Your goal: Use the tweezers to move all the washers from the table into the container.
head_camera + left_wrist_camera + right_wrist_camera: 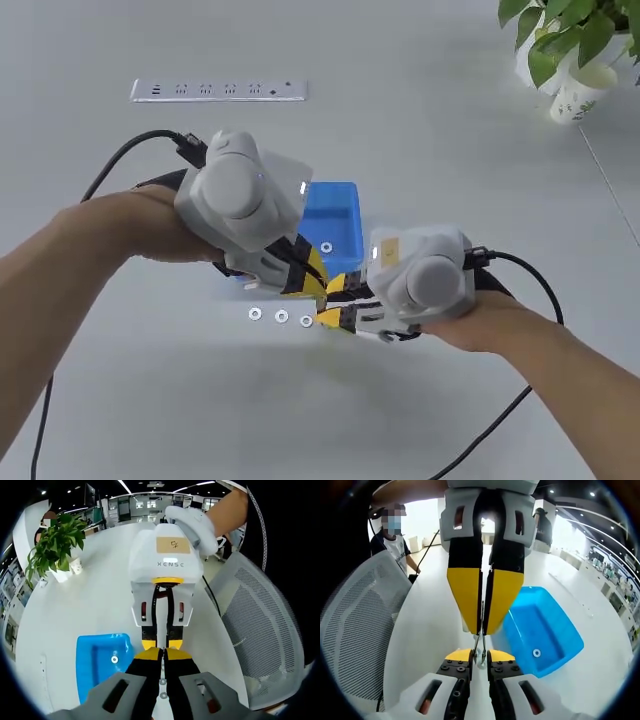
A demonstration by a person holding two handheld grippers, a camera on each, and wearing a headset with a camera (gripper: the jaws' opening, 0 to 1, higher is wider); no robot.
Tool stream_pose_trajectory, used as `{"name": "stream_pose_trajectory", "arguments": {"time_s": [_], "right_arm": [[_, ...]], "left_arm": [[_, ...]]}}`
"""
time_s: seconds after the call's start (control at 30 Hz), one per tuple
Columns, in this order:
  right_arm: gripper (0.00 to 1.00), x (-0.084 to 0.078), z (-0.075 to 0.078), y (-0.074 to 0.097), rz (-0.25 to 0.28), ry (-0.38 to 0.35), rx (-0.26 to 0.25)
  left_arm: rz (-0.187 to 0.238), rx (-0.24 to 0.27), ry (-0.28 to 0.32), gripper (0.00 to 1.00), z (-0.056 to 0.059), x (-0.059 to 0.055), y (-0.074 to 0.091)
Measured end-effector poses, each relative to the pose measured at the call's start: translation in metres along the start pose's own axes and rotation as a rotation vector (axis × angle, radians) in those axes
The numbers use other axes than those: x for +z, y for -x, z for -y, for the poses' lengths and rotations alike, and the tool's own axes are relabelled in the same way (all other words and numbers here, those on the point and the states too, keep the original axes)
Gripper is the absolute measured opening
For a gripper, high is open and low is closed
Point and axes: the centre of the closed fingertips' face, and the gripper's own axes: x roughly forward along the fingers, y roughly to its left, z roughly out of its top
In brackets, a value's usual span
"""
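My two grippers meet tip to tip beside the blue container (340, 205). The left gripper (318, 280) comes from the left and the right gripper (330, 305) from the right. Thin metal tweezers (481, 642) run from between the left gripper's (482, 630) yellow pads down into my right gripper's (480, 656) own tips. Both pairs of jaws look shut on them. One washer (326, 247) lies inside the container (555, 625). Three washers (281, 317) lie in a row on the table, just left of the tips.
A white power strip (218, 90) lies at the far side of the table. A potted plant (575, 50) stands at the far right corner. Black cables trail from both grippers. A grey mesh chair (260, 630) stands beside the table.
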Motion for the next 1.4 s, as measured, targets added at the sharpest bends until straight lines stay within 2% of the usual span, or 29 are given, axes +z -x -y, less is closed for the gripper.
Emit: {"name": "stream_pose_trajectory", "arguments": {"time_s": [0.43,0.9,1.4], "right_arm": [[0.11,-0.0030,0.0000,-0.0010,-0.012,-0.005,0.002],[0.09,-0.0059,0.0011,0.0008,-0.015,-0.066,-0.009],[0.08,-0.0058,0.0016,0.0011,-0.008,-0.089,-0.019]], "left_arm": [[0.010,-0.001,0.002,0.04,-0.0016,0.0018,-0.0016],[0.022,-0.006,0.000,0.04,-0.0025,0.0063,-0.0054],[0.025,-0.004,0.003,0.04,-0.0026,0.0058,-0.0050]]}}
